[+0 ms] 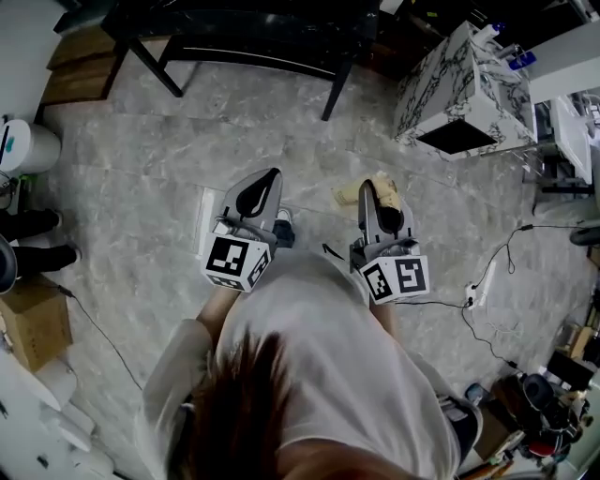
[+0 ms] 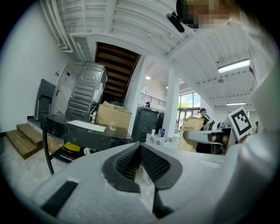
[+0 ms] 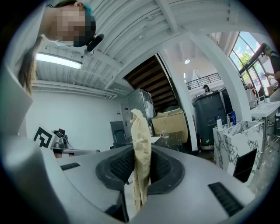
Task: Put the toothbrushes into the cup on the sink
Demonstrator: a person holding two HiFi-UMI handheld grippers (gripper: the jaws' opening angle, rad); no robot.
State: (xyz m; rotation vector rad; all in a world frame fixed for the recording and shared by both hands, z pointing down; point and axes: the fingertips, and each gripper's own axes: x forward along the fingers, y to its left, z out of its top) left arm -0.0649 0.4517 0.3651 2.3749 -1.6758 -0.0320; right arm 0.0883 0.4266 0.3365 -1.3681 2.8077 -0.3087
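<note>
One tan paper packet [image 3: 141, 131] sits clamped in the right claw [image 3: 139, 168]; left claw [image 2: 140, 154] closed.

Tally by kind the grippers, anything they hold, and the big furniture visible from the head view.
Grey two-jaw grippers: 2 (left gripper, right gripper)
Crumpled beige paper piece, clamped by the right gripper: 1
White marble-patterned cabinet: 1
Black-framed table: 1
Total: 5

We hold both grippers side by side before our body. On the left gripper [image 2: 140, 151] the jaws meet, empty; the right gripper [image 3: 141, 165] pinches a crumpled paper bag [image 3: 141, 131].
</note>
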